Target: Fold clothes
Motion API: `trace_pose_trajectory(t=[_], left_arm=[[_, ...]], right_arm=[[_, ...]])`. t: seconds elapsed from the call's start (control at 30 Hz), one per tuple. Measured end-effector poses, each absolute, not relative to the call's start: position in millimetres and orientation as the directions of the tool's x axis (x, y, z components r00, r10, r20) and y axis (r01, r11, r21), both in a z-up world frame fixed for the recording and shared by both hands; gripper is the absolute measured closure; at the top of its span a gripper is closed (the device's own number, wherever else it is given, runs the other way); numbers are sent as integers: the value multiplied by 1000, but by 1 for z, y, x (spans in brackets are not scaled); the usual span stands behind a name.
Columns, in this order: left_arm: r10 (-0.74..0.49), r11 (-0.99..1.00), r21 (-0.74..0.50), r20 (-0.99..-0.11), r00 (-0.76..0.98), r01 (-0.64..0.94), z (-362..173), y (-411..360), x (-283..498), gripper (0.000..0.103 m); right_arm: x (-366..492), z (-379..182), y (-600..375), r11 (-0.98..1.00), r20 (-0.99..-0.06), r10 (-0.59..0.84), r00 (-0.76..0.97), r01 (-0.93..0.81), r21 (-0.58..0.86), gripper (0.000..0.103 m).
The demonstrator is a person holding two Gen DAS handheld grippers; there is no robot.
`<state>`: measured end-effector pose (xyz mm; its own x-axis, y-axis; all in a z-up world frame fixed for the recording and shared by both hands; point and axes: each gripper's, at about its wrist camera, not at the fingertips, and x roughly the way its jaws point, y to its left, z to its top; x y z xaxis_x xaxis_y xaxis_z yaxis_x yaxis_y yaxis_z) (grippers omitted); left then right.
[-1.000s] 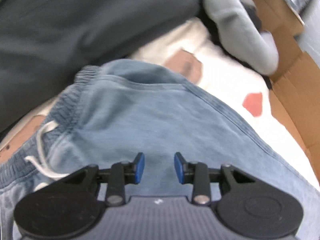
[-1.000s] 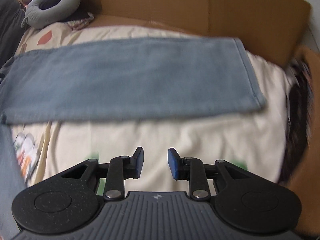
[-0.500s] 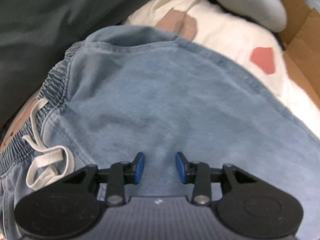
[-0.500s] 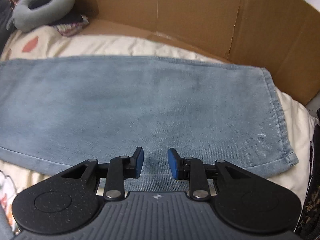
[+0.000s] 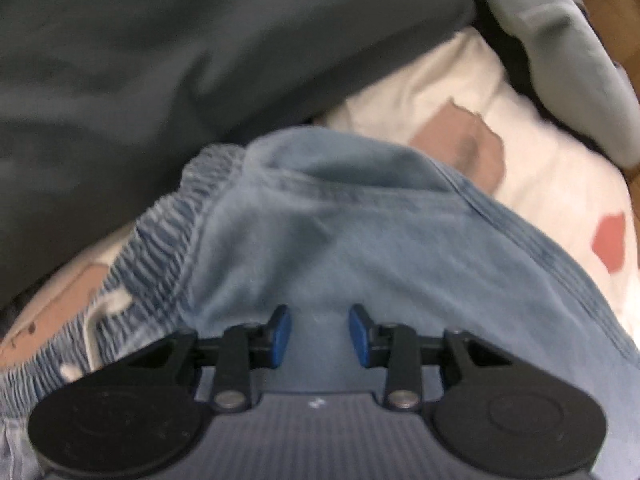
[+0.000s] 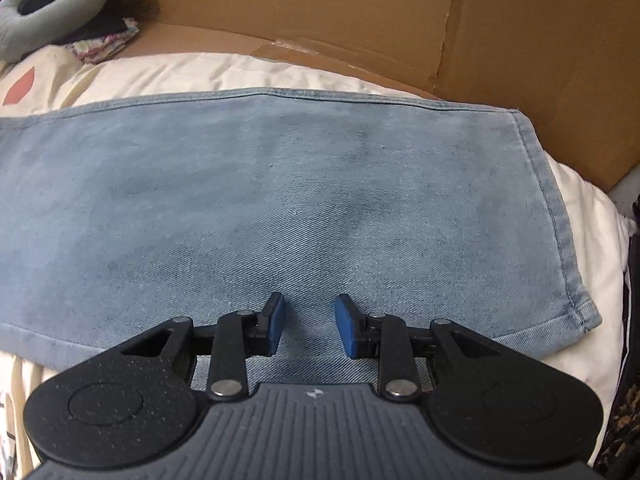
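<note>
Bedsheet (image 6: pixel 280 68) w/ jeans (image 6: pixel 280 200) lengthwise left-right, hem right.

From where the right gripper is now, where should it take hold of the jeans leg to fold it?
Probably the hem corner of the jeans nearest the camera. The leg lies flat on the cream bedding, so mid-cloth gives the right gripper no edge. Come in from the leg's open end and slide one finger under the hem.

Each tool (image 5: pixel 319 336) (image 6: pixel 309 330) is black — blue pads, silver screws, ribbed grey base with a small white mark.
</note>
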<state>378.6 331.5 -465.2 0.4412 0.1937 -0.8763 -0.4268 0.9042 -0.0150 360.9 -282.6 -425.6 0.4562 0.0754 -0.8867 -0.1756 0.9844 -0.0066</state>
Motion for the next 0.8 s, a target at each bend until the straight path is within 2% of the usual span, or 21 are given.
trace_pose_trajectory(t=[0.17, 0.43, 0.67, 0.8], left_arm=[[207, 899, -18, -863, 461, -437, -467, 349, 395, 67], [190, 876, -45, -882, 430, -479, -466, 369, 415, 73], [102, 882, -126, -890, 444, -454, -427, 389, 403, 77], [85, 838, -193, -878, 471, -511, -418, 403, 394, 86]], right_arm=[[360, -426, -284, 984, -887, 78, 455, -177, -4, 69], [365, -427, -281, 985, -895, 69, 440, -171, -8, 69], [367, -427, -281, 985, -899, 66, 433, -171, -10, 69], [369, -427, -281, 987, -901, 63, 430, -163, -8, 69]])
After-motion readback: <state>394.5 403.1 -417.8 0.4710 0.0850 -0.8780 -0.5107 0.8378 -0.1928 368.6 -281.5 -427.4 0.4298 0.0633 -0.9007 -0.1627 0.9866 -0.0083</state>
